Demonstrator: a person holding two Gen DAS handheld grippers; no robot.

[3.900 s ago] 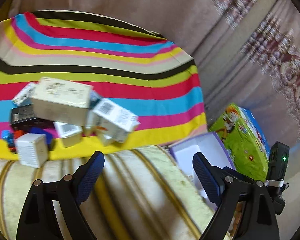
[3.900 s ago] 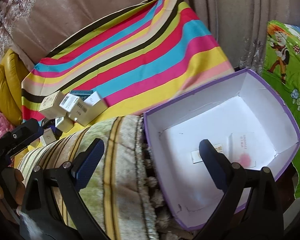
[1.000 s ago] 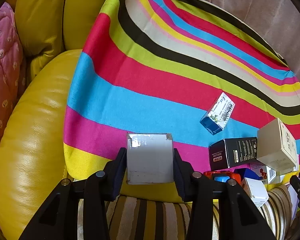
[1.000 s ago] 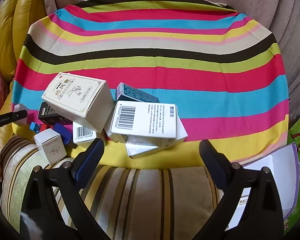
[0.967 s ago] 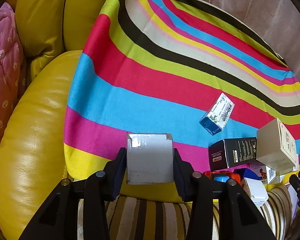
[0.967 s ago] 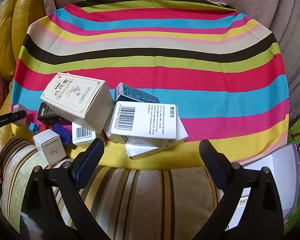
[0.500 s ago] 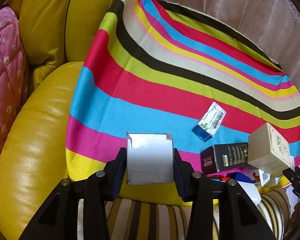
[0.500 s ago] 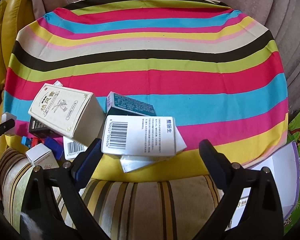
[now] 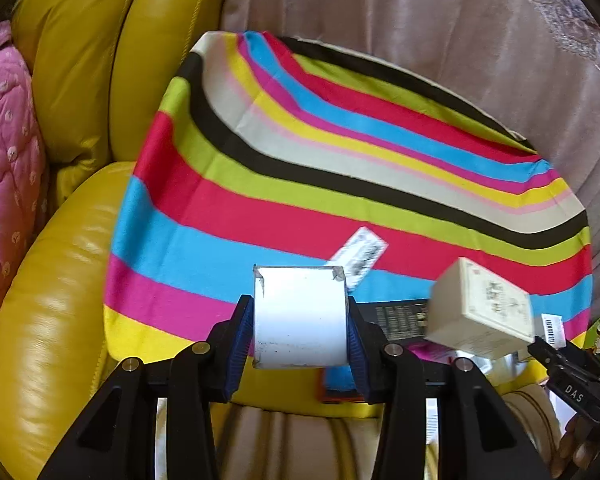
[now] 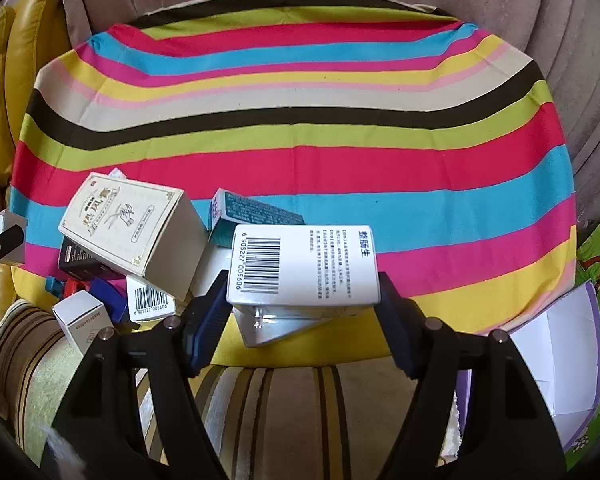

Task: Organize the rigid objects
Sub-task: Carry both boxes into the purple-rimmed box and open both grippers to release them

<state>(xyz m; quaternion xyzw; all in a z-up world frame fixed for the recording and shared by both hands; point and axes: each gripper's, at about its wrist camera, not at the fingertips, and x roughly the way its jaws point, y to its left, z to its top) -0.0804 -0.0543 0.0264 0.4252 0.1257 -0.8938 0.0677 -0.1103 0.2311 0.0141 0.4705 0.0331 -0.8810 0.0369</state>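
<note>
Left gripper [image 9: 300, 340] is clamping a plain white box [image 9: 300, 316]. Right gripper [image 10: 302, 308] is squeezing a barcoded box [image 10: 302, 266] reading "6 905227 005606"; left of it, a small carton [image 10: 80, 316] reads "made in china".

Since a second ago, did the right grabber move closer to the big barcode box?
Yes. The right gripper moved forward over the striped cloth; its fingers now flank the barcode box.

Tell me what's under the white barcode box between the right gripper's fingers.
The white barcode box sits between the right gripper fingers. Beneath it, a second pale box pokes out, lying on the striped cloth. Anything farther underneath is covered.
</note>
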